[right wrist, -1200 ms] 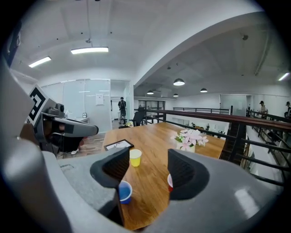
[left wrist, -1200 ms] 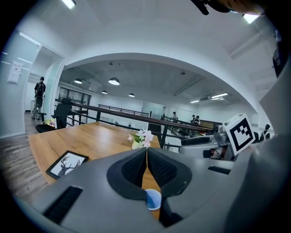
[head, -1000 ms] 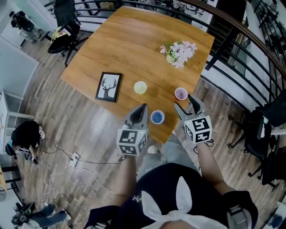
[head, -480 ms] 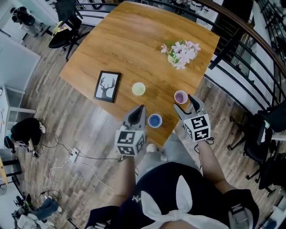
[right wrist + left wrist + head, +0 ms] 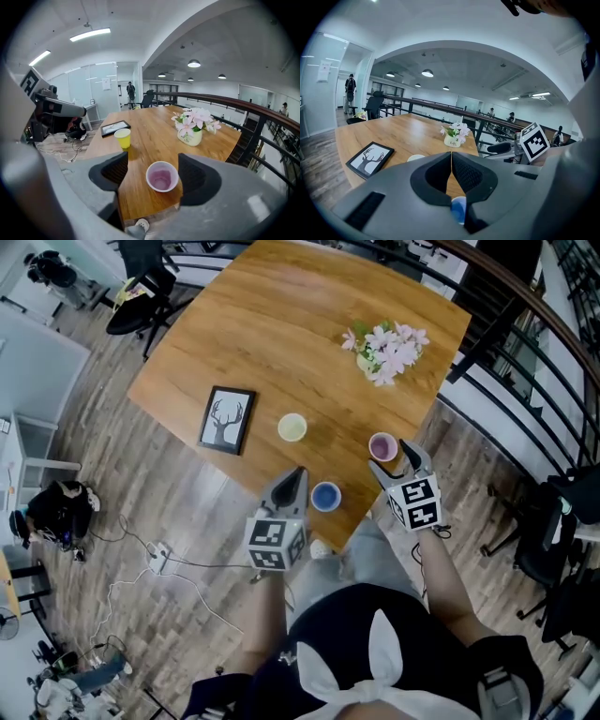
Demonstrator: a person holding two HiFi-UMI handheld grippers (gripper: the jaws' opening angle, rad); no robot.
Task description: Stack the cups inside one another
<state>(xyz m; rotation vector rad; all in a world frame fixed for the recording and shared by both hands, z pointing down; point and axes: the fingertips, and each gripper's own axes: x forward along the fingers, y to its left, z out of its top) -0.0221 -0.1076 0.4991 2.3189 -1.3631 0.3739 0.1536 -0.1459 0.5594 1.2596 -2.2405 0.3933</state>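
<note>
Three cups stand apart near the wooden table's near edge: a yellow cup, a blue cup and a pink cup. My left gripper hovers just left of the blue cup, jaws shut and empty; the blue cup peeks out below them. My right gripper reaches toward the pink cup. Its jaws are opening, and the pink cup stands upright between them without touching either pad. The yellow cup lies farther off to the left.
A vase of pink flowers stands at the table's far right. A framed deer picture lies at the left edge. A railing runs along the right side. Office chairs and cables sit on the plank floor.
Both grippers have sunk a little toward the table. The right gripper's jaws stand wider and sit closer around the pink cup. The cups have not moved.
</note>
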